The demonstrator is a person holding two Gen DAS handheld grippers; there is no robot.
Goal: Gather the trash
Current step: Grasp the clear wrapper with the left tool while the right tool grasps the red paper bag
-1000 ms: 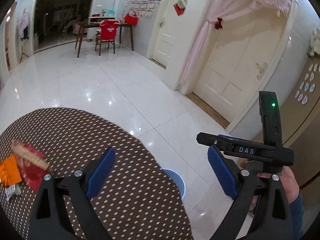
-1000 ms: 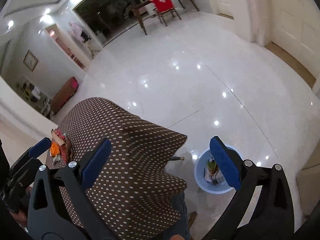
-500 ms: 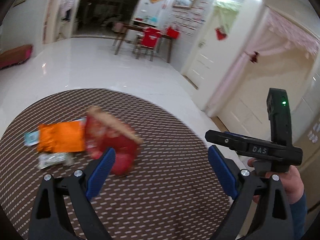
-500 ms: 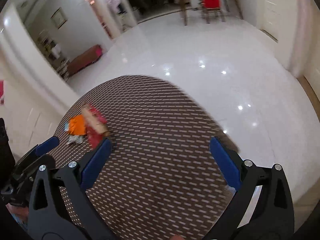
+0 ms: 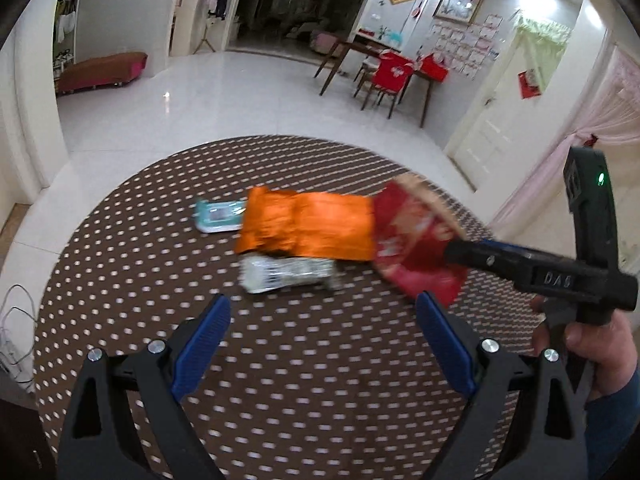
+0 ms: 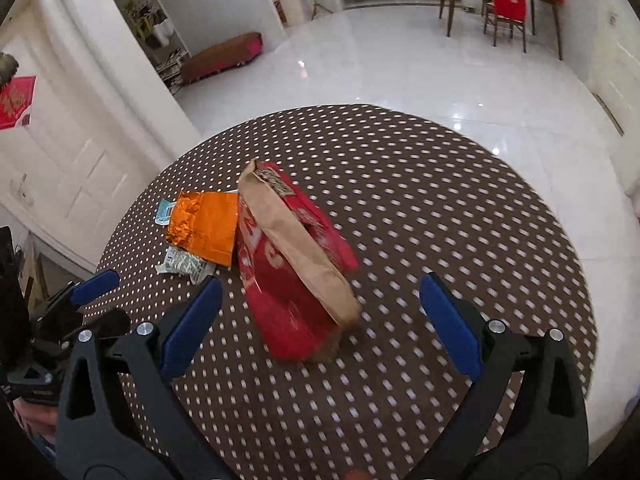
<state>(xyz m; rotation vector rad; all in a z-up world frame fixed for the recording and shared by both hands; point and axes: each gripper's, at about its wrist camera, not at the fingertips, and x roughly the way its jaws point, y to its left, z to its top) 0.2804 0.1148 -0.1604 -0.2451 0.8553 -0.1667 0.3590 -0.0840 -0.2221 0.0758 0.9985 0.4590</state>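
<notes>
A pile of trash lies on a round brown polka-dot table (image 5: 280,380) (image 6: 440,200). It holds an orange foil wrapper (image 5: 306,226) (image 6: 208,226), a red and brown paper bag (image 5: 412,240) (image 6: 296,264), a silver wrapper (image 5: 286,274) (image 6: 184,264) and a teal packet (image 5: 218,216) (image 6: 164,210). My left gripper (image 5: 322,344) is open and empty, just short of the silver wrapper. My right gripper (image 6: 318,326) is open and empty, its jaws either side of the near end of the red bag. The right gripper's body also shows at the right of the left wrist view (image 5: 560,276).
White tiled floor (image 5: 240,92) surrounds the table. A dining table with a red-covered chair (image 5: 394,76) stands far back. A low brown bench (image 5: 100,70) sits at the far left wall. Doors and a pink curtain (image 5: 592,132) are to the right.
Both grippers swung left, from the floor and the blue bin beside the table to the trash pile, which now sits centred and closer. Both stayed open.
</notes>
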